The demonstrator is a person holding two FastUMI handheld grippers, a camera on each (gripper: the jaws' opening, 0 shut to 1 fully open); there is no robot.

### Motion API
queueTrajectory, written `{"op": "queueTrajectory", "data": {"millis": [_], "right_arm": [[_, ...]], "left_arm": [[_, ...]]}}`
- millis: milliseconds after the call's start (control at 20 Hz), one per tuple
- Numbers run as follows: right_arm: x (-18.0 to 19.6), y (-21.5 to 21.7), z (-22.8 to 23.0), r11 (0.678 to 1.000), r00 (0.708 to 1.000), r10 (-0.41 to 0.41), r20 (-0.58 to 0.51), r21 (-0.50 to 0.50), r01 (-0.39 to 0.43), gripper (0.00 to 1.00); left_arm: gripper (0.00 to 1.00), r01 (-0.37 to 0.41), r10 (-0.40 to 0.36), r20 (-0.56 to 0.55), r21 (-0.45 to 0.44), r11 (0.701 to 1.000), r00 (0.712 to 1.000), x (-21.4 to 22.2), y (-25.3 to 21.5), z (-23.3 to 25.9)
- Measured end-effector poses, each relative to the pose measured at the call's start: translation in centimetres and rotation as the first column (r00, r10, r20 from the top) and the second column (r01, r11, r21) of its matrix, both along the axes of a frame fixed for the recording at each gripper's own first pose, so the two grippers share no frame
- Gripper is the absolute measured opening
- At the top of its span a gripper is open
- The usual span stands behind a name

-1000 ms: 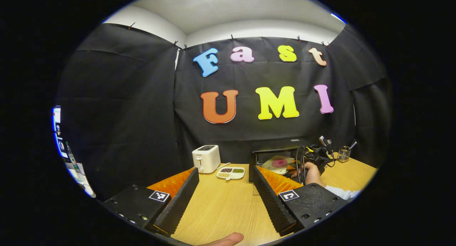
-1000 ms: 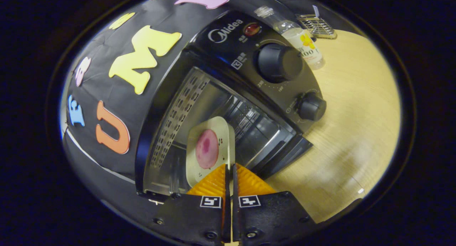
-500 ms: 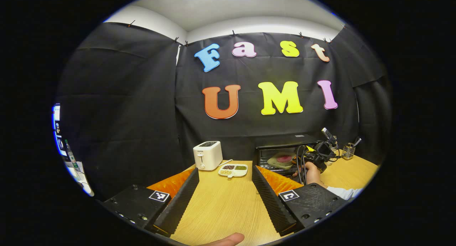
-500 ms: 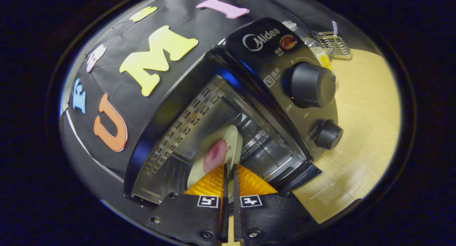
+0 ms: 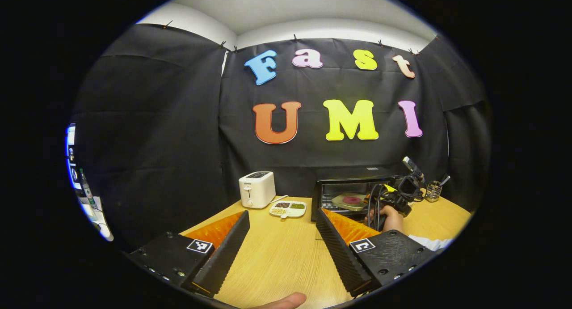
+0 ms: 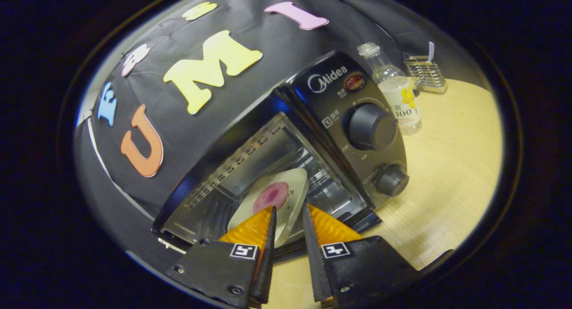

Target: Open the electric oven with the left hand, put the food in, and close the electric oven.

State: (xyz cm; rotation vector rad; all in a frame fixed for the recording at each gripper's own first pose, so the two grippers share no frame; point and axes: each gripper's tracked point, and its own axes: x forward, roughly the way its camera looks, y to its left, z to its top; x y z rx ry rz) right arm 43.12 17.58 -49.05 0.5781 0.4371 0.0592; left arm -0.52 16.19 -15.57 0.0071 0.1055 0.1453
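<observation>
With the right gripper (image 6: 288,210) narrowly parted off the plate (image 6: 286,190), the wide-open left gripper (image 5: 281,237) could jolt the oven (image 6: 313,134) door, sliding the plate.

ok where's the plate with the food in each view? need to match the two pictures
Left gripper view: the plate sits small and far off, right of centre, inside the open oven, just left of the hand holding the other gripper.
Right gripper view: the plate is low and central, on the oven rack, just beyond the parted fingers.
Shared landmark: the wire basket on the table beyond the oven.
</observation>
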Motion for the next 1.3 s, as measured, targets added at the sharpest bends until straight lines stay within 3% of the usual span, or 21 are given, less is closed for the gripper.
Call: {"op": "queueTrajectory", "data": {"millis": [250,550,600,750,1050,1150,1200,1250,1300], "right_arm": [[-2.9,-2.4,0.5,0.995,1.0,-0.013,-0.001,-0.102,0.012,0.48],[-7.1,-3.8,2.7,0.974,0.996,0.064,0.057,-0.22,-0.05,0.65],[-7.8,-4.0,3.5,0.969,0.994,0.076,0.083,-0.243,-0.054,0.76],[-9.9,-4.7,6.3,0.95,0.98,0.121,0.159,-0.306,-0.068,0.87],[-15.5,-7.3,13.4,0.912,0.938,0.196,0.287,-0.405,-0.067,0.89],[-17.3,-8.6,16.2,0.889,0.915,0.223,0.337,-0.454,-0.049,1.0],[-18.4,-9.3,17.3,0.881,0.905,0.234,0.356,-0.471,-0.043,0.96],[-19.5,-9.8,18.8,0.878,0.892,0.249,0.377,-0.476,-0.044,1.0],[-20.5,-10.5,20.0,0.875,0.885,0.253,0.392,-0.482,-0.037,0.96]], "left_arm": [[0.95,0.003,-0.003,-0.013,-0.032,0.999,1.0,-0.5,-0.5,-0.8],[0.96,0.029,-0.031,-0.071,-0.032,0.999,0.997,-1.2,-1.9,-2.7],[0.96,0.043,-0.046,-0.073,-0.036,0.998,0.996,-1.3,-2.4,-2.7],[0.96,0.063,-0.067,-0.08,-0.05,0.997,0.995,-0.8,-3.2,-3.0],[0.96,0.114,-0.123,-0.109,-0.084,0.99,0.986,0.4,-5.4,-4.9],[0.96,0.127,-0.138,-0.122,-0.096,0.987,0.983,1.2,-6.1,-5.4],[0.96,0.133,-0.146,-0.129,-0.109,0.985,0.981,1.6,-6.5,-5.7],[0.96,0.137,-0.153,-0.134,-0.124,0.983,0.979,2.2,-6.9,-6.1],[0.96,0.139,-0.158,-0.142,-0.14,0.98,0.977,2.7,-7.2,-6.5]]}}
